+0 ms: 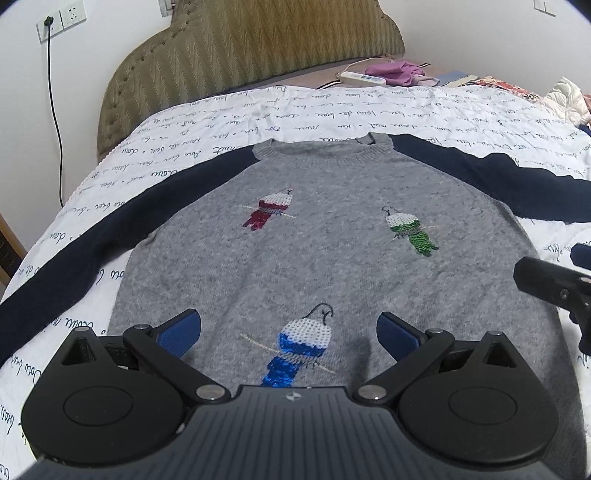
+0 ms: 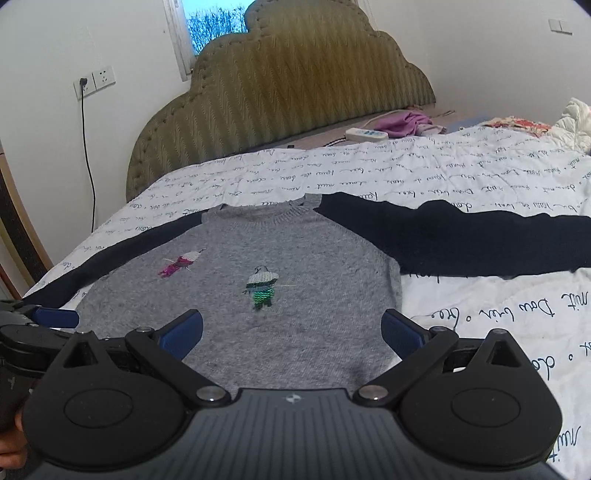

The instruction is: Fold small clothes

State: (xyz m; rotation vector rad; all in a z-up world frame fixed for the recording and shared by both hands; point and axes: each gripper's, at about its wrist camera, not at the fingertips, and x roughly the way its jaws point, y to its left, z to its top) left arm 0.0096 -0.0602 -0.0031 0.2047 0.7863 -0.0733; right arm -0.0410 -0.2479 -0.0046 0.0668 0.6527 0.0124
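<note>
A small grey knit sweater [image 1: 314, 240] with navy sleeves and three sequin birds lies flat, front up, on the bed, both sleeves spread out sideways. My left gripper [image 1: 290, 332] hovers open over its lower hem, above the blue bird [image 1: 301, 347]. In the right wrist view the same sweater [image 2: 295, 258] is seen, with my right gripper [image 2: 291, 330] open over its lower right part, nothing between the fingers. The right navy sleeve [image 2: 461, 236] stretches off to the right. Each gripper shows at the edge of the other's view: the right one [image 1: 554, 284], the left one [image 2: 37, 325].
A white quilt with script print [image 1: 369, 107] covers the bed. An olive padded headboard [image 1: 240, 48] stands behind. A white power strip [image 1: 362, 78], purple cloth [image 1: 395, 70] and bunched clothes [image 1: 565, 98] lie at the far right. A wall socket with a cable [image 1: 48, 26] is at left.
</note>
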